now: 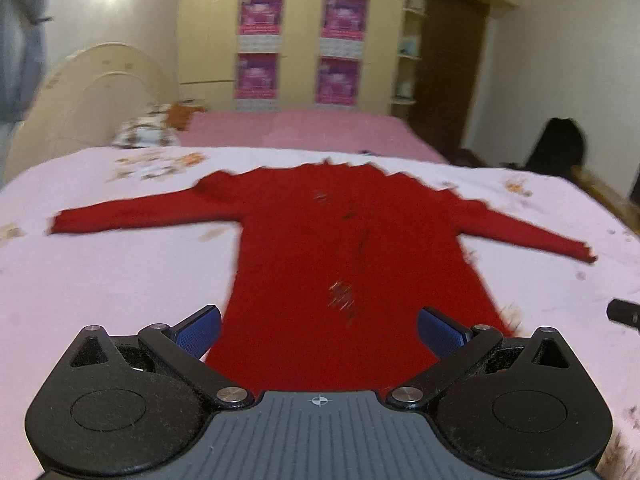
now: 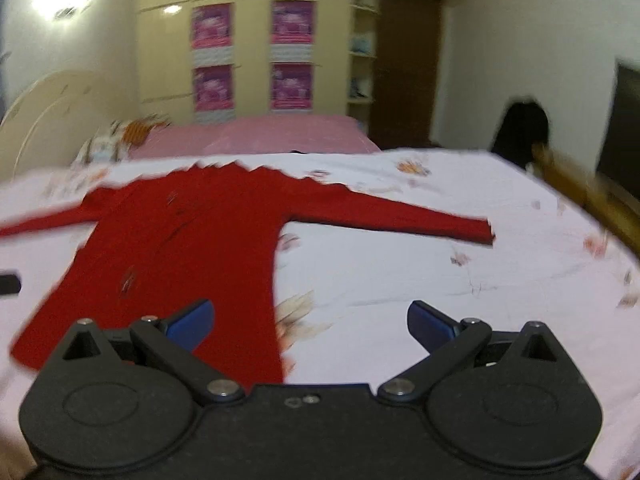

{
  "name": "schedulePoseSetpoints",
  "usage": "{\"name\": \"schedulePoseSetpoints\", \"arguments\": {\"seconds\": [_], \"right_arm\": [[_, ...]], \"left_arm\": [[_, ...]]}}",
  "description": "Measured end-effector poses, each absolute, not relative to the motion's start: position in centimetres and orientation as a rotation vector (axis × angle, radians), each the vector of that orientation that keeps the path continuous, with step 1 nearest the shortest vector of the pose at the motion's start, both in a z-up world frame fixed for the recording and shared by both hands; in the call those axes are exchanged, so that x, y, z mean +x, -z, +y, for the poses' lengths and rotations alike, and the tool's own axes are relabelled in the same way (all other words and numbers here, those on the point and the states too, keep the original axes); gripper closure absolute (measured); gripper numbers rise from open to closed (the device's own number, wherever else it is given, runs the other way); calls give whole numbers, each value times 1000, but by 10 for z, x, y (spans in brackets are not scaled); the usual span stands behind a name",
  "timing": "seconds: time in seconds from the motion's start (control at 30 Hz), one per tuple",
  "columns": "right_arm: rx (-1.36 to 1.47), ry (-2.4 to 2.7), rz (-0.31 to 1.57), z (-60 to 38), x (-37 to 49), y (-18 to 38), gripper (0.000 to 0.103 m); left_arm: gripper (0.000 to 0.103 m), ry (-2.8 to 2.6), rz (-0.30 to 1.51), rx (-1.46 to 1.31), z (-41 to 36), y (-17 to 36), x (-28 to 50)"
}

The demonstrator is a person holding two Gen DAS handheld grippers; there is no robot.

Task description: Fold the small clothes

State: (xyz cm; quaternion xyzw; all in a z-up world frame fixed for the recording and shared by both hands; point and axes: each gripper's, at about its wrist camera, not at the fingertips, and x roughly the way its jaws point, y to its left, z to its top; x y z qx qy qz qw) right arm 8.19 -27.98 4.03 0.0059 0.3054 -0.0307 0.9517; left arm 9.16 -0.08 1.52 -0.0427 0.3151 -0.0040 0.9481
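A red long-sleeved top (image 1: 320,248) lies flat on the white flowered bedsheet (image 1: 120,280), both sleeves spread out sideways and its hem nearest me. My left gripper (image 1: 319,330) hovers open over the hem, blue pads wide apart, holding nothing. In the right wrist view the same top (image 2: 180,248) fills the left half, its right sleeve (image 2: 400,216) reaching across the sheet. My right gripper (image 2: 310,322) is open above the top's lower right edge, its left finger over the red cloth and its right finger over bare sheet. Both views are motion-blurred.
A pink blanket (image 1: 300,128) covers the far half of the bed, with patterned pillows (image 1: 144,132) by the cream headboard. A wardrobe with pink posters (image 1: 300,40) stands behind. A dark object (image 1: 556,152) sits beyond the bed's right side, near a wooden bed edge (image 2: 580,188).
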Motion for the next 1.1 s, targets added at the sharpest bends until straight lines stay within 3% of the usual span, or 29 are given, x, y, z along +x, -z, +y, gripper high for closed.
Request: {"name": "schedulePoseSetpoints", "arguments": {"seconds": [0.3, 0.33, 0.4, 0.67, 0.8, 0.83, 0.9, 0.97, 1.0, 1.03, 1.1], "right_arm": [[398, 213, 587, -409, 184, -5, 2], [467, 231, 571, -428, 199, 4, 6], [572, 264, 553, -458, 224, 19, 28], [904, 379, 503, -540, 280, 83, 33], [943, 396, 484, -551, 291, 96, 44], [938, 399, 484, -553, 293, 95, 47], [907, 425, 506, -554, 299, 93, 63], [897, 445, 516, -558, 304, 92, 70], [883, 450, 527, -559, 307, 91, 88], [849, 453, 551, -558, 312, 89, 98], [747, 426, 551, -544, 321, 75, 97]], "left_arm": [[0, -94, 707, -108, 21, 22, 199], [0, -110, 718, -110, 24, 27, 206], [0, -143, 737, -115, 31, 36, 222], [0, -210, 794, -99, 48, 64, 265], [0, -223, 815, -99, 57, 76, 276], [0, -231, 820, -101, 61, 78, 279], [0, -241, 830, -116, 69, 82, 283], [0, -250, 837, -130, 79, 84, 287], [0, -264, 836, -132, 84, 84, 288], [0, -275, 834, -137, 90, 83, 289], [0, -282, 852, -146, 103, 84, 293]]}}
